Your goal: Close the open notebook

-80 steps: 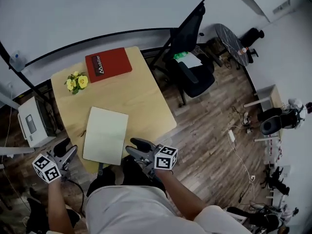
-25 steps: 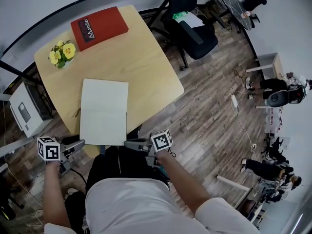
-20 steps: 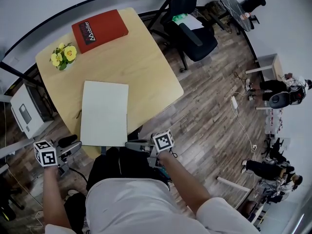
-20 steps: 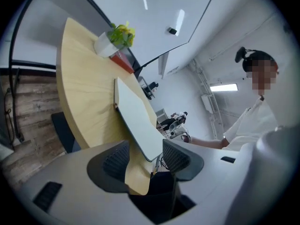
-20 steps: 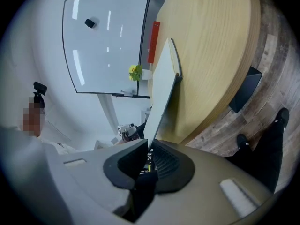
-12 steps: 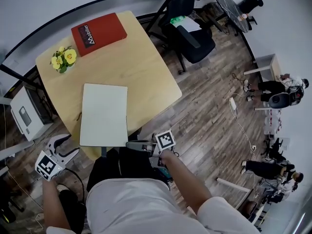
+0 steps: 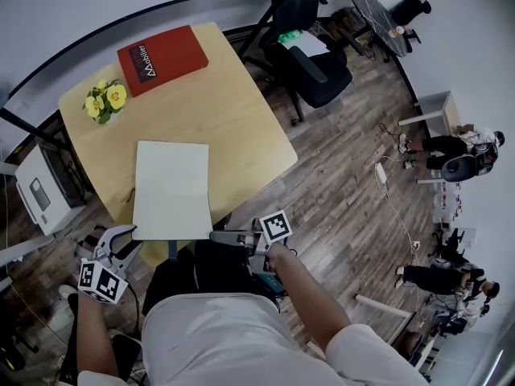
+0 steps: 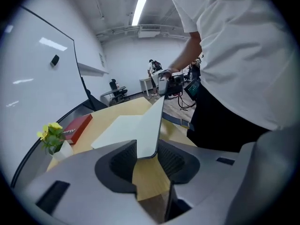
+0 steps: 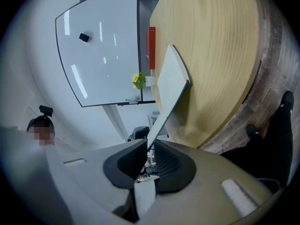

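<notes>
Probably light and floppy, so best pinched at near corners of the notebook (image 7: 171,187) lying left of centre on the table (image 7: 233,127) in the head view, right gripper (image 9: 149,145) clamped on one corner, left gripper (image 8: 147,146) closing round the other.

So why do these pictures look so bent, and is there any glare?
Head view: the wide lens bows the table edge. Left gripper view: dark round border, and the ceiling light glares. Right gripper view: tilted sideways, and the whiteboard carries bright reflections.
</notes>
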A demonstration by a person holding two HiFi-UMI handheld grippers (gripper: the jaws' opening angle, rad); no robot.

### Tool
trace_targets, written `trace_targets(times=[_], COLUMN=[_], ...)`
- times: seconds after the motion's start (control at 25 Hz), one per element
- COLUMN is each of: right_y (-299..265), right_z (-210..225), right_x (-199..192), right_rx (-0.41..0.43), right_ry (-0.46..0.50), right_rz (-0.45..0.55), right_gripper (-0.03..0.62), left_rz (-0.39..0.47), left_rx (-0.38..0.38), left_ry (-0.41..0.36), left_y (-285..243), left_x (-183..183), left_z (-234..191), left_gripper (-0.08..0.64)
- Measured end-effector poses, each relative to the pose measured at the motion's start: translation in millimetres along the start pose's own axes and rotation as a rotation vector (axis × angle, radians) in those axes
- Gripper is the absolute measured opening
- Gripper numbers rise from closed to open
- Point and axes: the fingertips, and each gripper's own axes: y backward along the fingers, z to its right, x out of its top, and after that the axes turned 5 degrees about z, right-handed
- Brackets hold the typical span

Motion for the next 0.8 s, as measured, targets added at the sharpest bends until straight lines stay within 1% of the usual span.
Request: trace_targets(times=[0.04,0.12,0.24,0.36,0.44,0.48,0.56,0.68,0.72,0.8], right_y=[0.3,0.7,2.2,9.6,20.7,27.3,39.4,49.4,50.6,51.1], right_z=[-1.3,-2.6,-3.6,-14.1,-24.0,-28.4,-34.2,-44.9,-51.3,-66.8], right_x=[0.8,2.3,4.6,8.0,13.2,17.3,25.7,38.0,42.4,50.1], right_rx=[0.004,0.013,0.026,0.077,0.112,0.116,0.082,-0.002,-0.014,-0.011], right_ry=[0.0,0.003,0.018,0.022,0.033,0.062,0.181,0.442,0.527,0.674], right_rz=[0.002,0.006,0.012,0.031,0.064,0.087,0.124,0.177,0.203,0.258], right_gripper=[0.038,0.04,0.046,0.048,0.048,0.048,0.048,0.049,0.055,0.06], left_rz=[0.002,0.005,0.011,0.017,0.023,0.028,0.038,0.041,0.041,0.039], left_rx=[0.004,0.007,0.01,0.033,0.052,0.056,0.052,0.049,0.048,0.05], left_ry=[-0.008,-0.017,-0.029,-0.047,-0.05,-0.049,-0.039,-0.024,-0.017,0.005], left_y=[0.2,0.5,0.6,1.7,2.5,2.5,2.1,1.7,1.7,1.5], left_x=[1.4,3.8,9.1,17.2,21.3,23.5,28.5,33.1,34.3,35.6], left_z=[0.0,0.2,-3.7,-13.5,-22.1,-26.1,-33.2,-42.5,-44.8,-49.8], left_gripper=[0.13,0.081,0.074,0.059,0.052,0.049,0.044,0.041,0.041,0.04])
